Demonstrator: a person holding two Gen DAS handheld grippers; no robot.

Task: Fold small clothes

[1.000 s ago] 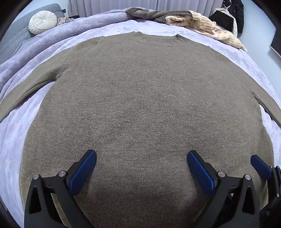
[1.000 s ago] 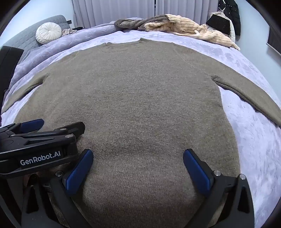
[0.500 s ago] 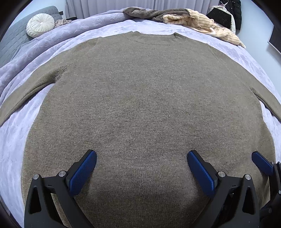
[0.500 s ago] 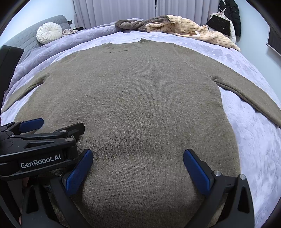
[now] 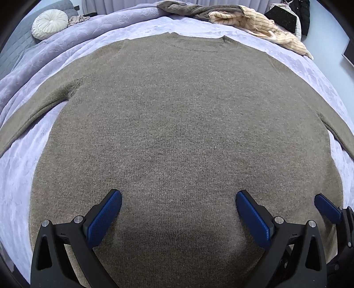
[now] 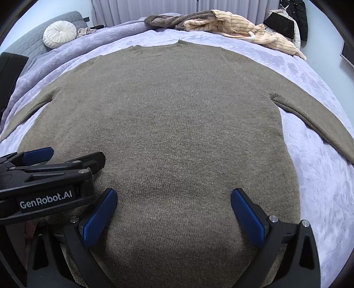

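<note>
A brown knit sweater (image 5: 181, 124) lies flat on the lilac bedspread (image 5: 15, 168), neck at the far side, both sleeves spread outward; it also shows in the right wrist view (image 6: 172, 124). My left gripper (image 5: 178, 206) is open and empty, its blue pads over the sweater near the hem. My right gripper (image 6: 173, 205) is open and empty over the hem, to the right of the left one. The left gripper shows in the right wrist view (image 6: 64, 155). One right fingertip (image 5: 327, 208) shows in the left wrist view.
A pile of brown and cream striped clothes (image 6: 232, 26) lies at the bed's far side. A round white cushion (image 6: 59, 33) rests on a grey sofa at far left. Dark bags (image 6: 285, 20) stand at far right.
Both grippers have drifted slightly back from the sweater's neck; the view pulls out a little. Both jaws stay open and the sweater has not moved.
</note>
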